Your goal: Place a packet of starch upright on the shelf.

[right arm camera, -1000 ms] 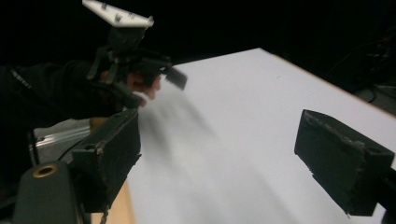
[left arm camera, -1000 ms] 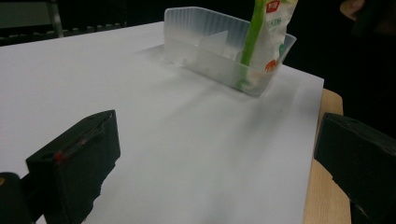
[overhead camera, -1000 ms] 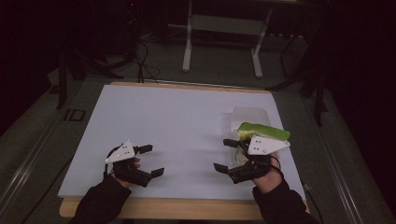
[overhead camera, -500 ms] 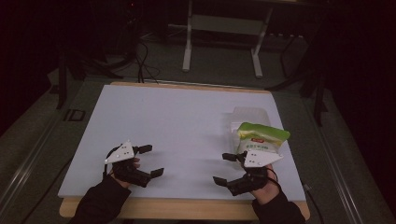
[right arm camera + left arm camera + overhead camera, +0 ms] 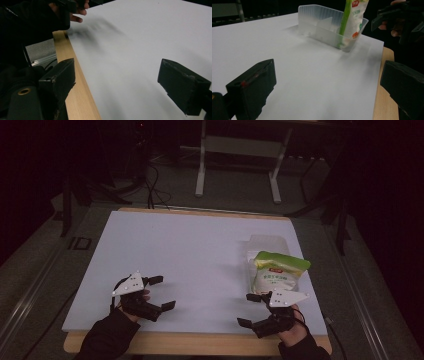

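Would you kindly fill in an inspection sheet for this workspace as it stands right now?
Surface: white board on a wooden table, wood showing at the near edge.
Job's things: green-and-white bag stands upright in a clear bin at the right side of the board.
Clutter: nothing seen.
Grippers: left tool open, empty, over the near left of the board; right tool open, empty, near the bin, not touching the bag.
Cables: dark cables on the floor beyond the table.
Surroundings: dim room, white frame legs behind the table.
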`<state>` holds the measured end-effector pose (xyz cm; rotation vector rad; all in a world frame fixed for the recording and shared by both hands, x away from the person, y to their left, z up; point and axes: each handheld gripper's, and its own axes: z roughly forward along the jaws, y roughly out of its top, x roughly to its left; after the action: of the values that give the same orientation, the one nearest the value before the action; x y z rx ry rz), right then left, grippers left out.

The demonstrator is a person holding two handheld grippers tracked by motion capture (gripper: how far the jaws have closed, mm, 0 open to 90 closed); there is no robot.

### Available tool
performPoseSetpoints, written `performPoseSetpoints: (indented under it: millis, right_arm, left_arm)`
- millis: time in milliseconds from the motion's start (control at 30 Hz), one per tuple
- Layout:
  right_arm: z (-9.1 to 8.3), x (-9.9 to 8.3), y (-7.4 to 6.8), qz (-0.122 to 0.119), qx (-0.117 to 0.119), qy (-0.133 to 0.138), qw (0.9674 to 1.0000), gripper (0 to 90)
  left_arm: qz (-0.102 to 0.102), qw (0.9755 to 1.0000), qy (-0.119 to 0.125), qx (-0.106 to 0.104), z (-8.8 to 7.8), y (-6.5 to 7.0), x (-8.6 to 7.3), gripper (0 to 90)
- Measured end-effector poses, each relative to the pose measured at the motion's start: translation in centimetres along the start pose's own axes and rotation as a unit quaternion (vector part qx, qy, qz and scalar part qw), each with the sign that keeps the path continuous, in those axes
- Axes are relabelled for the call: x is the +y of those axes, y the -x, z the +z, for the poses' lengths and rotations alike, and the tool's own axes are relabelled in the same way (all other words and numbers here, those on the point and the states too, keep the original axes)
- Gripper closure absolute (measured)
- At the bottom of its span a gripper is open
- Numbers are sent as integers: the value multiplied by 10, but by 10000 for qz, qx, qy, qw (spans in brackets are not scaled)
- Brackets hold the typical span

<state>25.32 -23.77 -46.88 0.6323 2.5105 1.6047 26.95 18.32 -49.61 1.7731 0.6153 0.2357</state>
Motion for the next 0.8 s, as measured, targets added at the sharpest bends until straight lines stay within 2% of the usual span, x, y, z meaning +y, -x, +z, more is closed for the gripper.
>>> performPoseSetpoints:
  millis: [267, 367, 567, 700, 800]
  right_arm:
    - [-14, -11, 2, 3, -261, -20, 9997, 143]
    - [-18, -15, 2, 41, -284, -36, 9996, 142]
    - [-25, -22, 5, 129, -418, -30, 9990, 142]
    - [-27, -23, 8, 151, -557, -20, 9983, 143]
    - [-26, -25, 10, 134, -573, -80, 9982, 143]
  left_arm:
    - [35, 10000, -62, -53, 2, 1, -1, 9]
    - [46, 9999, -68, -59, 2, 2, -1, 9]
    - [96, 9999, -83, -59, 2, 4, -1, 9]
    - [229, 9997, -118, -10, 0, 6, -1, 9]
    - [190, 9998, -59, -10, -1, 6, -1, 9]
